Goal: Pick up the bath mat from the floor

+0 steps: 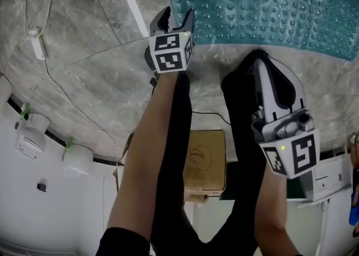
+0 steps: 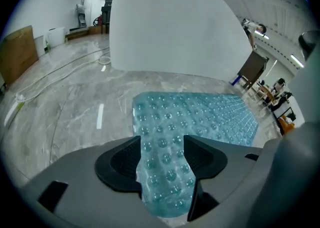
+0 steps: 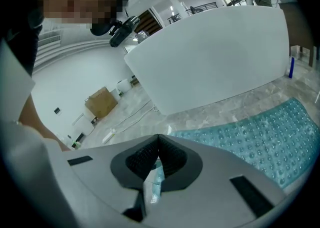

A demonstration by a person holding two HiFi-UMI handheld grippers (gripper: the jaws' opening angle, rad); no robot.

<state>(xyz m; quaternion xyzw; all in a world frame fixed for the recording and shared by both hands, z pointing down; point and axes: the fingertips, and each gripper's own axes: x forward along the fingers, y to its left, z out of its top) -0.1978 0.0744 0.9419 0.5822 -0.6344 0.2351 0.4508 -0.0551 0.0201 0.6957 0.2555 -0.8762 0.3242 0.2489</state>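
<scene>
The bath mat [image 1: 263, 8] is translucent teal with rows of bumps and lies flat on the grey marble floor, at the top of the head view. My left gripper [image 1: 175, 18] hangs over the mat's near left corner. In the left gripper view its jaws [image 2: 161, 152] stand apart, and the mat [image 2: 200, 112] shows in the gap between the pads, which do not press on it. My right gripper [image 1: 258, 57] sits just short of the mat's near edge with its jaws [image 3: 158, 144] shut tip to tip. The mat [image 3: 260, 137] stretches away beyond it.
A white strip [image 1: 137, 16] lies on the floor left of the mat. A thin cable [image 1: 56, 75] and a white plug block [image 1: 37, 44] lie further left. A cardboard box [image 1: 205, 162] stands between the person's arms. A large white curved body [image 2: 170, 27] rises behind the mat.
</scene>
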